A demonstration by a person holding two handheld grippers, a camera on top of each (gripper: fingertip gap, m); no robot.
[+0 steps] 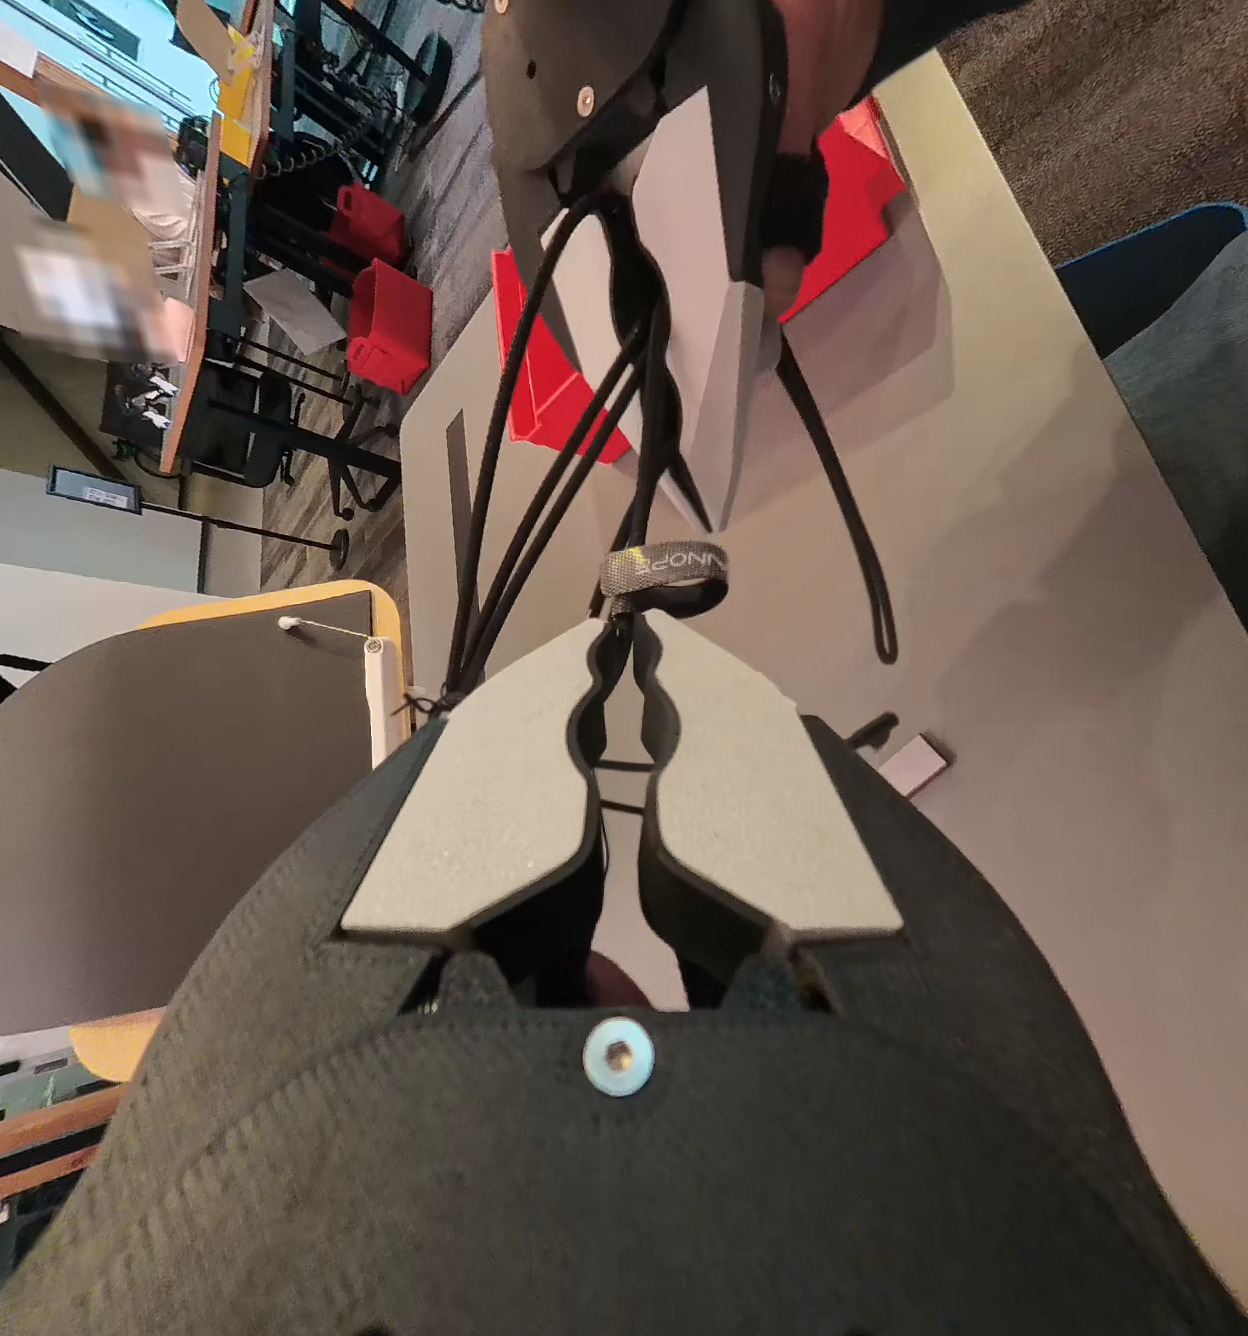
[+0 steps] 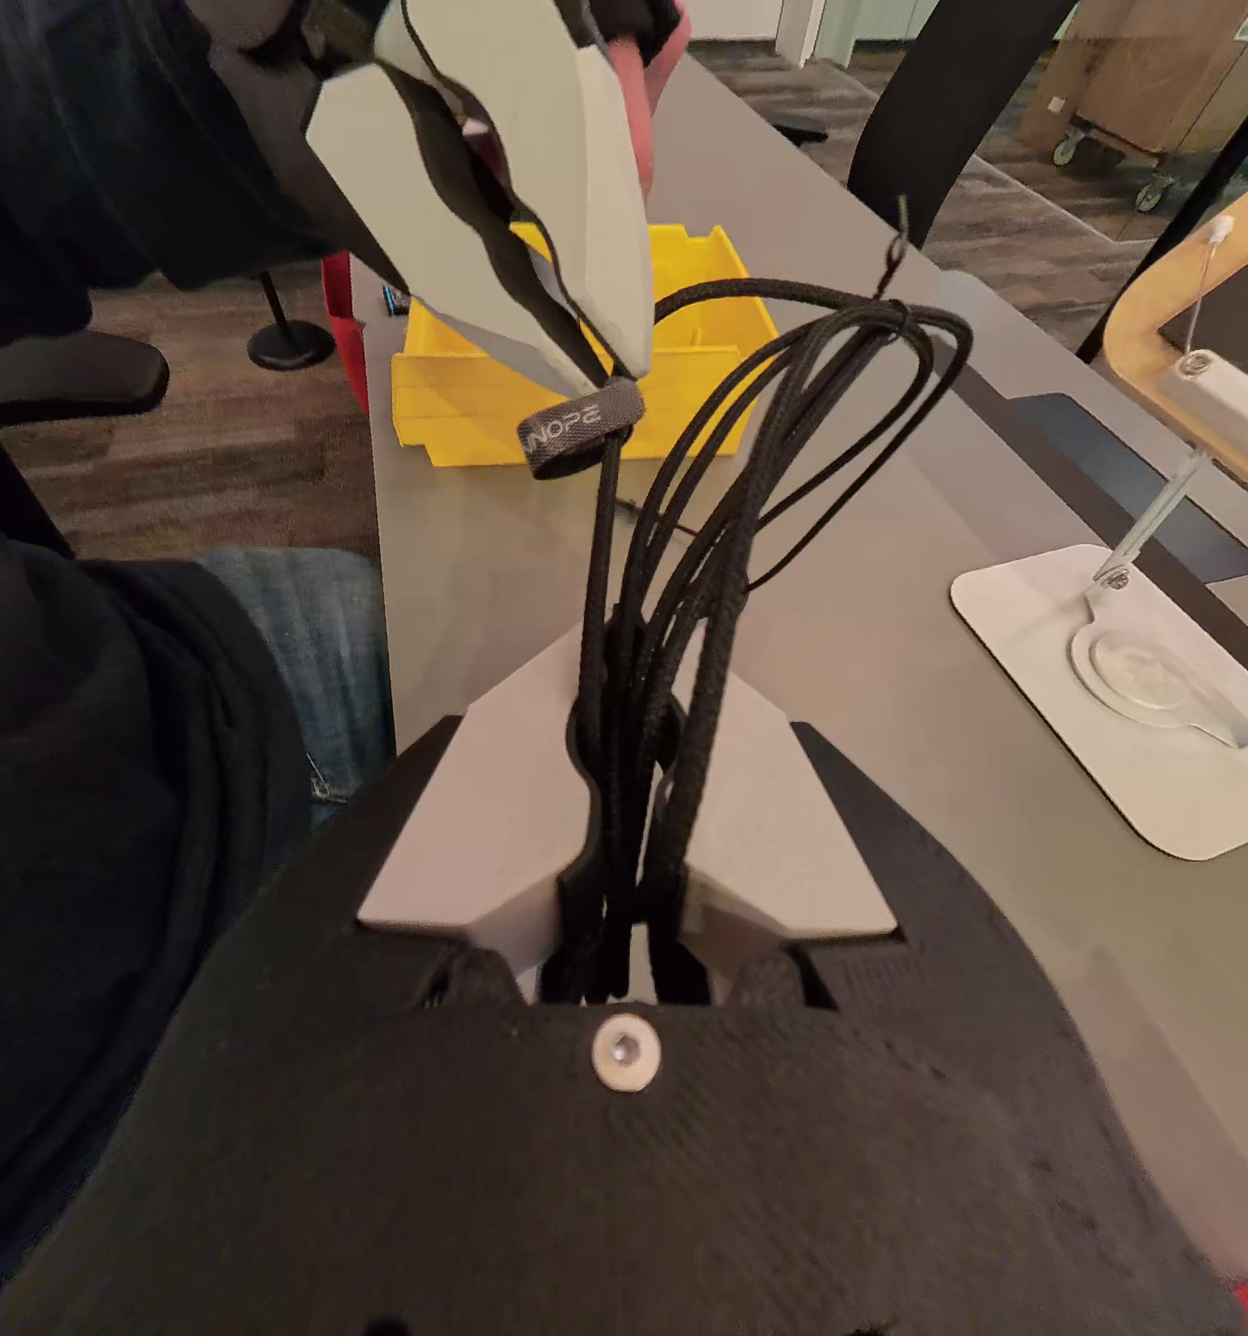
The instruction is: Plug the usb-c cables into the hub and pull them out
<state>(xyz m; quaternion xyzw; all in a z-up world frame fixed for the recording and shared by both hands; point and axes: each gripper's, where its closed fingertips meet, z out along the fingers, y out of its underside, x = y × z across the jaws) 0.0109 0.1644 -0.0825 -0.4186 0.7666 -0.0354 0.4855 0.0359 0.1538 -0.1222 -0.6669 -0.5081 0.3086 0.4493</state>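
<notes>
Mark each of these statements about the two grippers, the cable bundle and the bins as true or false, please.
1. The right gripper is shut on the black braided cable bundle. True.
2. The left gripper pinches the bundle beside the grey hook-and-loop strap. True.
3. The bundle lies flat on the grey table. False: both grippers hold it in the air.
4. The yellow bin stands on the floor. False: it stands on the table.
5. A red bin stands on the table. True.
</notes>
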